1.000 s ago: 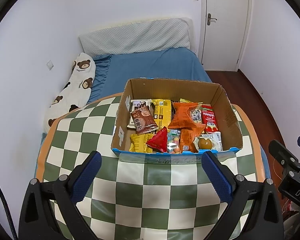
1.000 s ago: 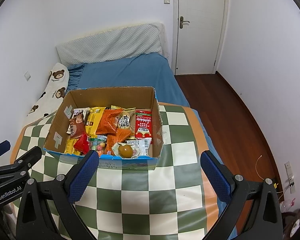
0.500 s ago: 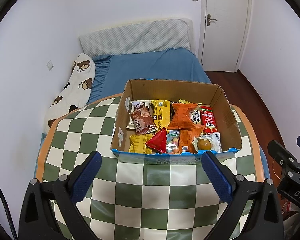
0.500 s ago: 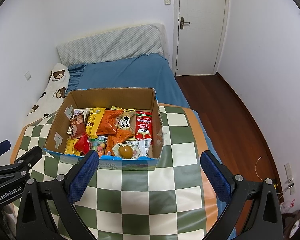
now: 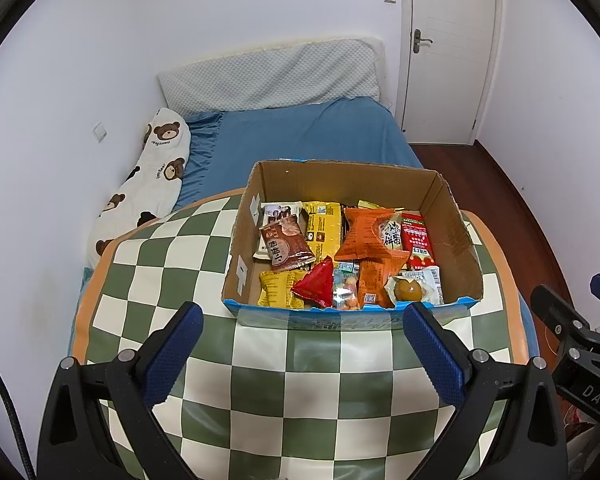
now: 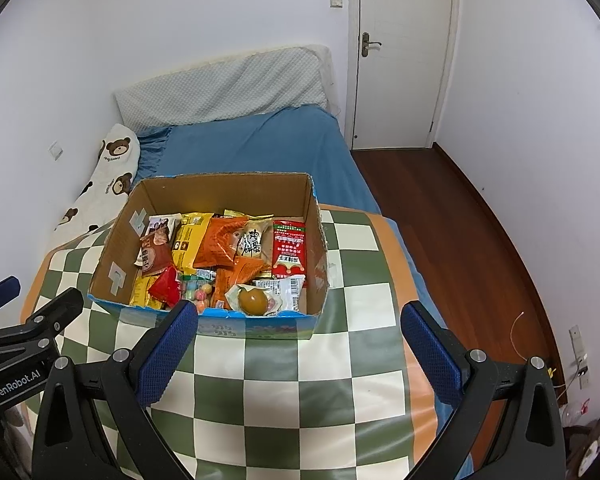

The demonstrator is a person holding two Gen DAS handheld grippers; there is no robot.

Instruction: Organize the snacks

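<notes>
Box: cardboard box [image 5: 352,240] sits at 12 o'clock on the checked cloth [image 5: 260,400], top flaps gone, near wall blue-printed; low walls keep the packets together and reachable from above.
Snacks: all visible packets lie inside the box, none on the cloth.
Packing: packets lie flat and overlapping, roughly two rows; I judge this loose, not sorted by kind.
Contents: brown packet [image 5: 286,246] at 10 o'clock in the box, yellow packet [image 5: 323,229] beside it, orange packet [image 5: 360,236] centre, red-and-green packet [image 5: 418,240] at 2 o'clock.
Front row: red triangular packet [image 5: 318,284], sweets bag [image 5: 346,290], wrapped brown egg [image 5: 408,290] at 5 o'clock, against the near wall.
Left gripper [image 5: 300,344]: fingers wide apart, empty, held short of the box at 6 o'clock.
Right gripper [image 6: 296,340]: also spread, empty, left finger [image 6: 168,352] overlapping the box's near wall in view; contact cannot be told.
Stage: scene fits snacks awaiting sorting or snacks already gathered in the box.
</notes>
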